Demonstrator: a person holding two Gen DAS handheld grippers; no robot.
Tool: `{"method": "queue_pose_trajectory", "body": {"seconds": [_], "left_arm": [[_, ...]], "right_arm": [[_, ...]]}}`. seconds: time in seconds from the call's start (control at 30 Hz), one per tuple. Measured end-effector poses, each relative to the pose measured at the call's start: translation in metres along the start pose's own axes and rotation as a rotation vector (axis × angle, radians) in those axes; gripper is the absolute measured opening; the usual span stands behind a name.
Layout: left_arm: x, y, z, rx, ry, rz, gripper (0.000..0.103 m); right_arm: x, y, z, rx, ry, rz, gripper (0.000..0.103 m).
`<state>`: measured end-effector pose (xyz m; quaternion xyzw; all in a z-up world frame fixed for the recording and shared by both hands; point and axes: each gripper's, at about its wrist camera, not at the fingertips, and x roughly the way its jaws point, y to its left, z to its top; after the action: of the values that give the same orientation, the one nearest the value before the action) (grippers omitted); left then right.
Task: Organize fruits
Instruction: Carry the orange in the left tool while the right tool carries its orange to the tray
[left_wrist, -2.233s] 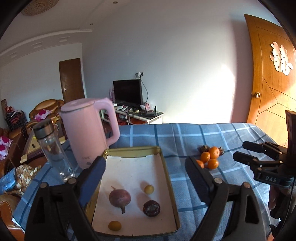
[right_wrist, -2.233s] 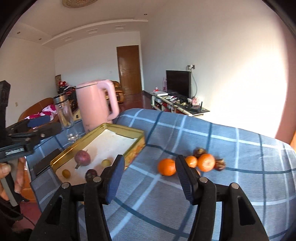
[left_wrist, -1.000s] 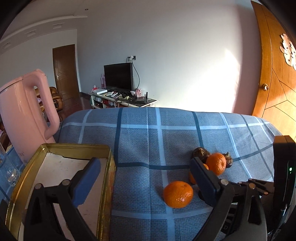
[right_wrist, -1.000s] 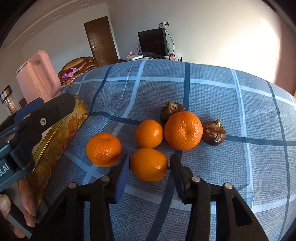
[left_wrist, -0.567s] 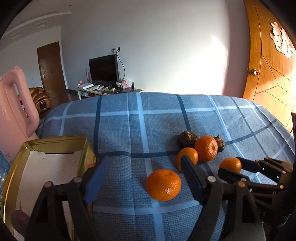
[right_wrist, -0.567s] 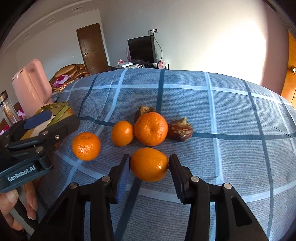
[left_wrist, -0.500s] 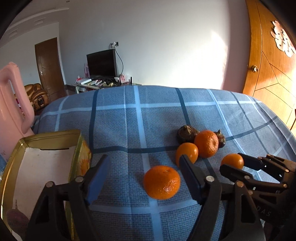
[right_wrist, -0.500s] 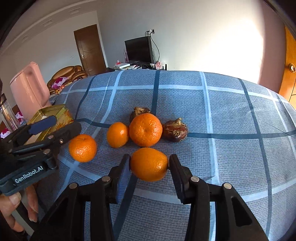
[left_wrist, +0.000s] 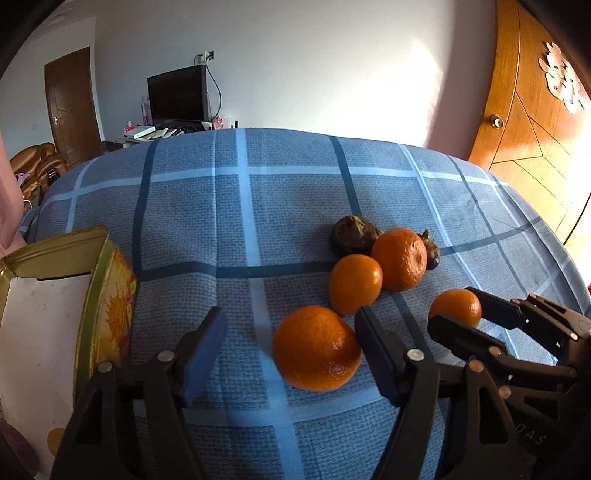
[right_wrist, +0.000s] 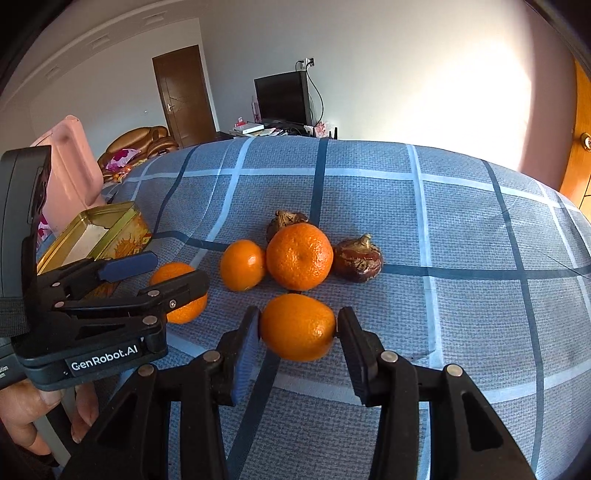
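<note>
Four oranges and two dark fruits on blue-checked worktop (right_wrist: 461, 229), beside gold tin (right_wrist: 110, 225). Right gripper (right_wrist: 298, 330) clamps one orange (right_wrist: 297, 326). Left gripper (left_wrist: 288, 350) fingers closing round another orange (left_wrist: 316, 352), left pad not yet touching.

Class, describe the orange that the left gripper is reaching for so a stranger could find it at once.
On the blue checked cloth, right of the gold tin, lies a fruit cluster. The target orange lies alone, nearest the tin, between the closing left gripper jaws; the right gripper clamps another orange.
</note>
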<state>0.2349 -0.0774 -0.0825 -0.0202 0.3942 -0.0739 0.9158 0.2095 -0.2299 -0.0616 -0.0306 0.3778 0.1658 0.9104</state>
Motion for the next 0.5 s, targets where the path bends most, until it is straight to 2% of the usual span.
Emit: {"method": "queue_pose_trajectory", "body": {"seconds": [0.03,0.13,0.3,0.5], "left_arm": [[0.000,-0.002,0.000,0.011,0.003,-0.011,0.061],[0.004,-0.009,-0.003,0.037,0.034,-0.017,0.049],[0.005,-0.002,-0.003,0.005,0.044,-0.051,0.047],[-0.005,0.001,-0.004,0.003,0.005,-0.025,0.047]], "right_arm": [[0.000,-0.001,0.000,0.004,0.001,0.002,0.045],[0.001,-0.003,0.000,0.021,-0.001,0.009,0.045],[-0.001,-0.006,-0.001,0.031,-0.009,0.016,0.045],[-0.005,-0.008,-0.001,0.045,-0.035,0.049,0.045]]}}
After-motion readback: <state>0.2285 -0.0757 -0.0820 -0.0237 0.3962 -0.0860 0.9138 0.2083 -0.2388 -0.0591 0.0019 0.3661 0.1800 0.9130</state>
